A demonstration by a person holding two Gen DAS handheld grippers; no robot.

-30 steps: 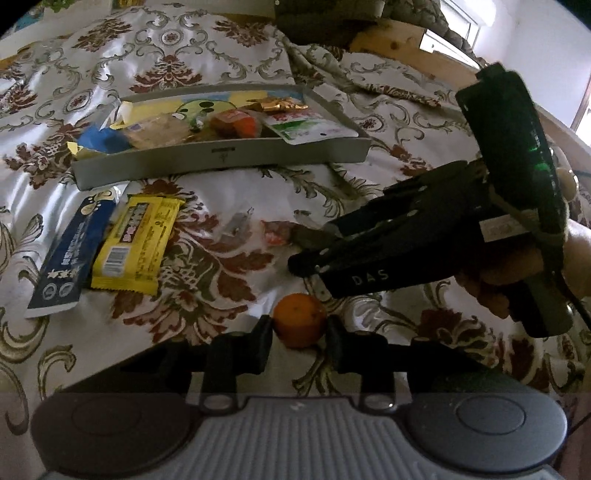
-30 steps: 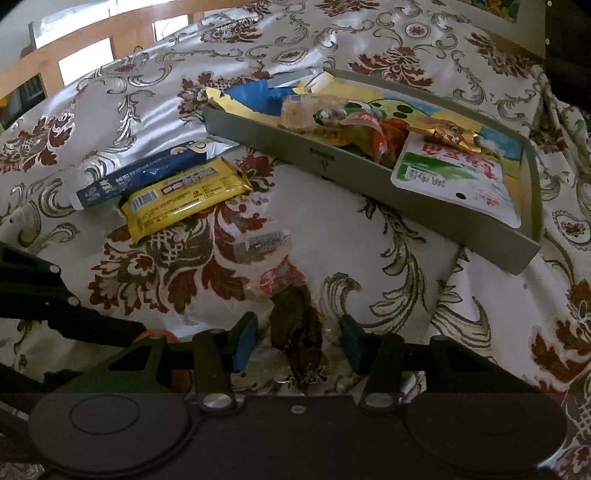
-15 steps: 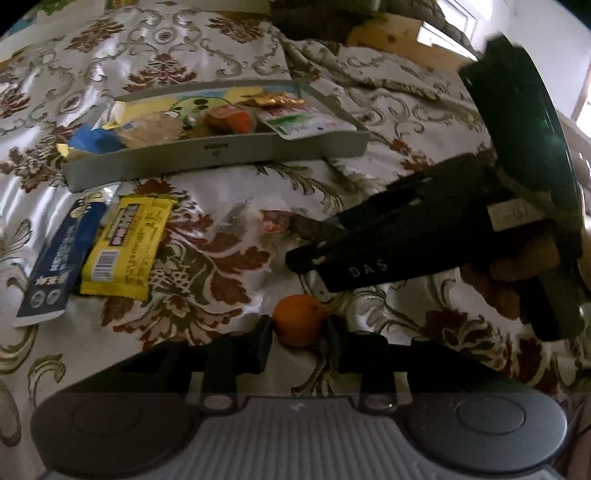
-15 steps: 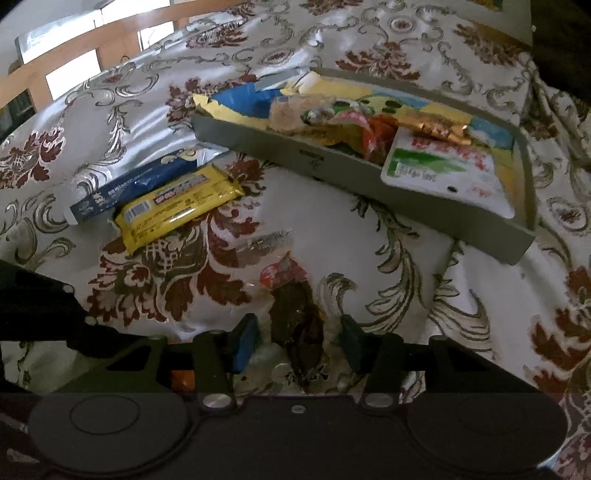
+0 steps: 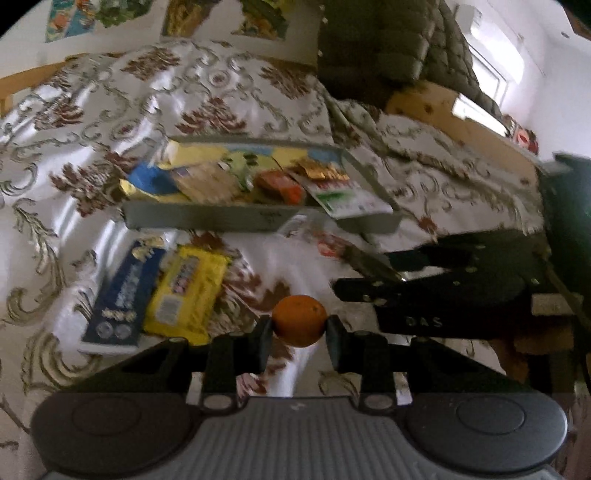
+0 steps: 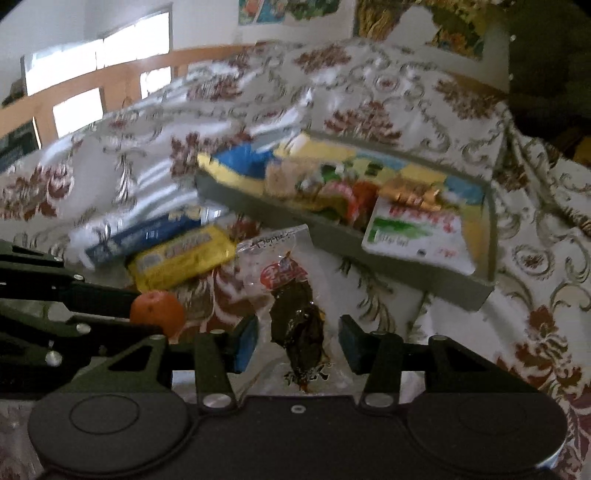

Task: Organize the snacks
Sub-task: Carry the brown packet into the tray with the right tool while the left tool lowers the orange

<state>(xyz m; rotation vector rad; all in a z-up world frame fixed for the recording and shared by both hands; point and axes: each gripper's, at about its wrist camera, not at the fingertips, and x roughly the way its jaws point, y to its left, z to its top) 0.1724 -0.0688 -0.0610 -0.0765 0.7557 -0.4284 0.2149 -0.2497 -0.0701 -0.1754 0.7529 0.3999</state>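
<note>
I have the orange (image 5: 300, 319) pinched between the two pads of my left tongs (image 5: 299, 334), lifted clear of the bedspread (image 5: 92, 229); from the right-hand camera it shows as a small round fruit (image 6: 157, 308) just ahead of the dark frame of that tool. My right tongs (image 6: 297, 338) carry a clear packet (image 6: 291, 295) with something dark inside and a red label near its top (the print is too blurred to read); the packet hangs between the blue pads with its crinkled edges reaching them, though I cannot tell for certain how firmly the pads press. Just beyond both tools lie a yellow bar (image 5: 184, 295) and a blue bar (image 5: 123, 291), side by side and touching, flat on the cloth. Behind them sits the grey tray (image 5: 229, 218), already holding a heap of snacks: a white pouch (image 5: 351, 197) with green and red print leaning over its near right corner, a gold wrapper (image 5: 325, 171), an orange pack (image 5: 282, 186), a pale biscuit pack (image 5: 210, 182) and a blue bag (image 5: 155, 181) at the left end. The bedspread is white with brown floral scrolls. A wooden rail (image 6: 110, 74) runs behind it, with posters (image 5: 70, 18) on the wall above.
</note>
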